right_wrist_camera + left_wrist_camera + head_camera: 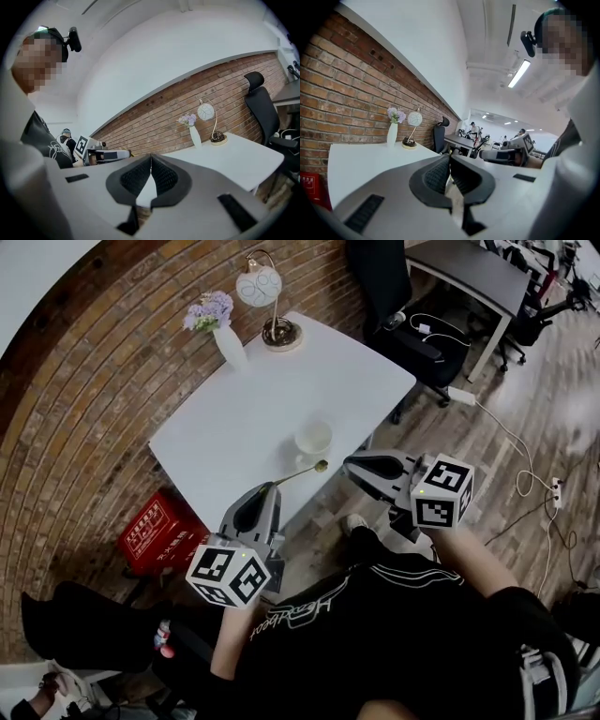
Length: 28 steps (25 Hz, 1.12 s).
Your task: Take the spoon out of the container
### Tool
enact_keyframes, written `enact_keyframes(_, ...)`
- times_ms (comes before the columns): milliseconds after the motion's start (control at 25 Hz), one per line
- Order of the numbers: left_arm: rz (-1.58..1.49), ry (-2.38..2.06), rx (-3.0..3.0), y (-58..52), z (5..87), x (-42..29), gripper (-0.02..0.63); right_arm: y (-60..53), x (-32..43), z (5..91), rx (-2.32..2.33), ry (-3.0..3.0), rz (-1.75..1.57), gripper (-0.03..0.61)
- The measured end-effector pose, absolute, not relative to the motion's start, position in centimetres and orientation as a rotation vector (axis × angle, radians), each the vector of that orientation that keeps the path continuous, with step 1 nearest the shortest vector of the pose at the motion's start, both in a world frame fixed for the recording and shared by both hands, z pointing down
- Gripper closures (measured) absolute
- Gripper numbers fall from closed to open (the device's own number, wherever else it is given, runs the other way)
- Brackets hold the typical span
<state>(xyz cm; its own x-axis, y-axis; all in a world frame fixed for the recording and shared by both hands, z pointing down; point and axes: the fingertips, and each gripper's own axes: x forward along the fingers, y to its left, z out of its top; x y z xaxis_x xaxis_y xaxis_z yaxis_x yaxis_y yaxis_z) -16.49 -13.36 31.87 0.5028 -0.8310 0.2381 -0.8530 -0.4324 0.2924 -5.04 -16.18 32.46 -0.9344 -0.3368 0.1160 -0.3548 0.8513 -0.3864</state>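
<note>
A white cup point(313, 438) stands near the front edge of the white table point(234, 418). A thin golden spoon point(302, 472) hangs level just in front of the cup, outside it, bowl end towards the cup. My left gripper point(270, 487) is shut on the spoon's handle end. In the left gripper view the jaws of that gripper point(450, 161) are pressed together and the spoon barely shows. My right gripper point(349, 465) hovers off the table's front corner, right of the spoon, its jaws point(151, 161) shut with nothing between them.
A white vase of lilac flowers point(223, 329) and a globe lamp point(267, 296) stand at the table's far side by the brick wall. A red crate point(159, 531) sits under the table's left end. A black office chair point(412, 329) and floor cables point(525, 465) lie to the right.
</note>
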Motion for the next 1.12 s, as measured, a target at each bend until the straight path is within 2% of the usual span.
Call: enact_keyframes(1120,0.057,-1.338,2.366,-13.2,32.7,-16.4,0.607,-15.6,-4.9,33.2,0.604,-2.959,0.652,0.581)
